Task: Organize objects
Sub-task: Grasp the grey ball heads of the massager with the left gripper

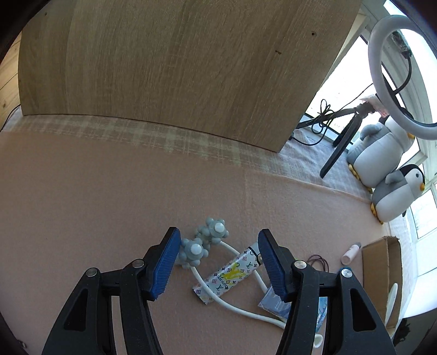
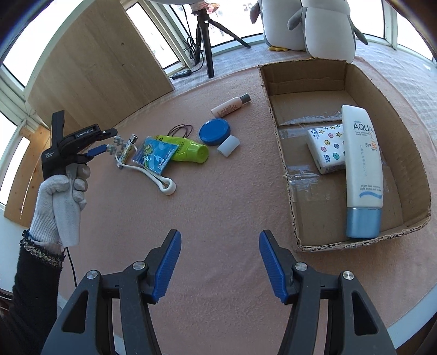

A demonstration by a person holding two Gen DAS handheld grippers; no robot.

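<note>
Progress is looking early: you are keeping two things in the cardboard box (image 2: 284, 153) so far, one white sunscreen tube (image 2: 360, 169) lying lengthwise and one small patterned packet (image 2: 325, 150) tucked against it, while the rest are still waiting on the pink mat (image 2: 218, 218). Outside the box I am counting one grey-headed massage roller (image 2: 142, 166) with a white looped handle, one patterned lighter (image 2: 129, 149), one blue foil sachet (image 2: 153, 158), one lime-green tube (image 2: 188, 150), one blue round lid (image 2: 214, 132), one small white block (image 2: 228, 145), one pink bottle (image 2: 229, 106) and a loop or two of dark hair ties (image 2: 181, 129), too thin to count surely. That is making roughly eight items to move, by my judgement. You are holding your left gripper (image 1: 218, 262) wide open and empty, its blue pads straddling the roller's knobby heads (image 1: 203, 241) and the lighter, with one pad just beside a head; whether it is touching I cannot tell. You are holding your right gripper (image 2: 220, 262) equally wide and empty, hovering over bare mat near the box's front corner. Two plush penguins (image 2: 306, 24) and one tripod (image 2: 204, 35) are sitting beyond the mat, likely not part of the sorting.
</note>
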